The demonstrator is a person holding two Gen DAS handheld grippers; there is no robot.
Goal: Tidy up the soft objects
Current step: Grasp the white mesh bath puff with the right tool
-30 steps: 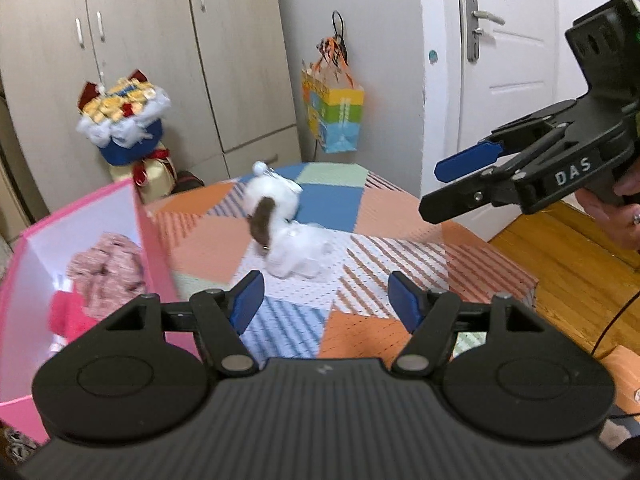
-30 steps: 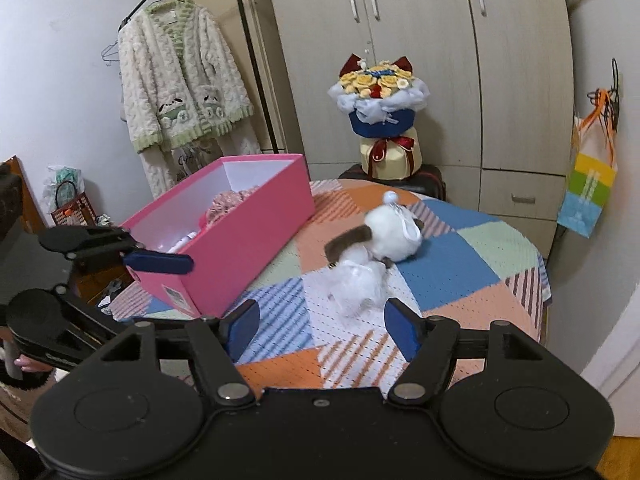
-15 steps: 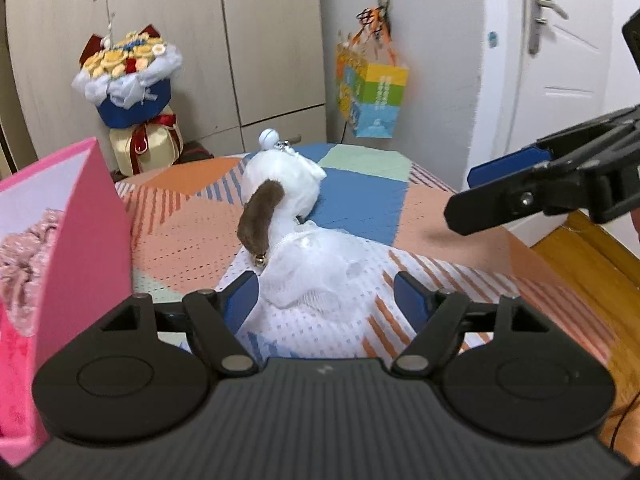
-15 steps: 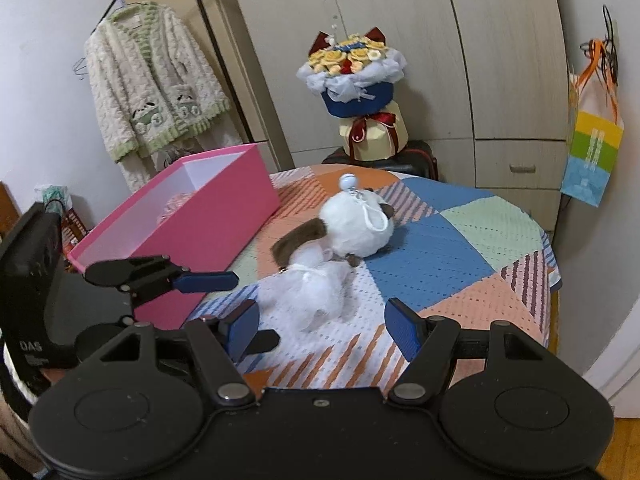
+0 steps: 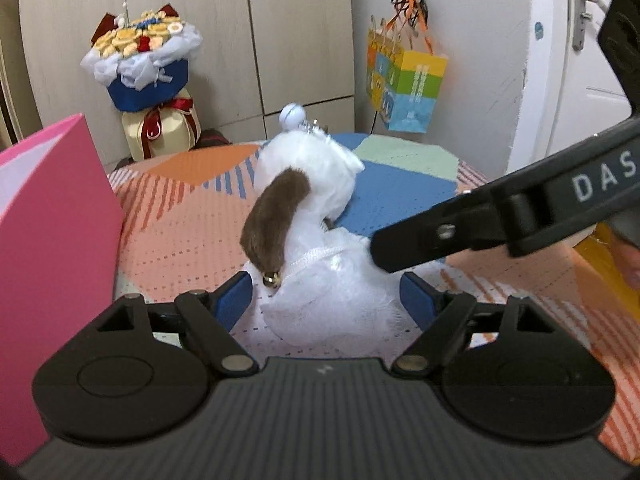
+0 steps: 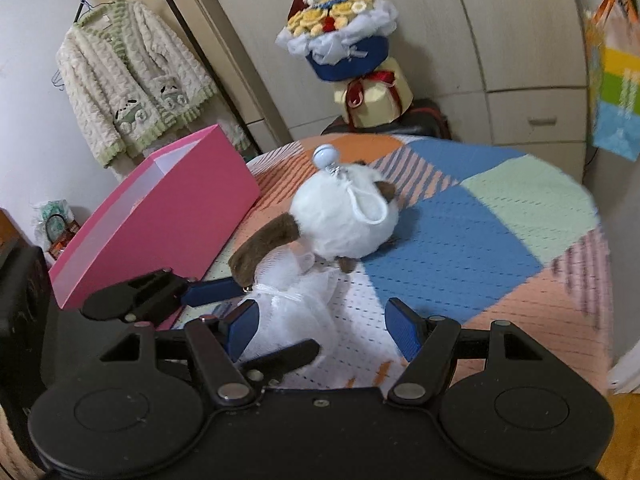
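Observation:
A white plush toy [image 5: 308,184] with a brown ear and a lace dress [image 5: 332,296] lies on the patchwork tablecloth [image 5: 180,232]. My left gripper [image 5: 326,300] straddles the dress. Its jaws are opening, and the blue pads stand just clear of the lace. One of my right gripper's fingers [image 5: 440,236] reaches in from the right, over the dress. In the right wrist view the plush toy [image 6: 344,216] sits ahead of my right gripper [image 6: 323,328], which is open with the dress's edge between its pads. A pink box [image 6: 160,220] stands to the left.
A flower bouquet [image 6: 344,40] on a yellow box stands behind the table. A striped gift bag [image 5: 408,92] hangs on the wall near a white door [image 5: 580,60]. A fluffy cardigan [image 6: 132,80] hangs on a rack. The table's far edge curves round.
Both grippers have come down and forward to the plush toy, which now fills the views. The left jaws have widened around the dress. The right finger now crosses over it.

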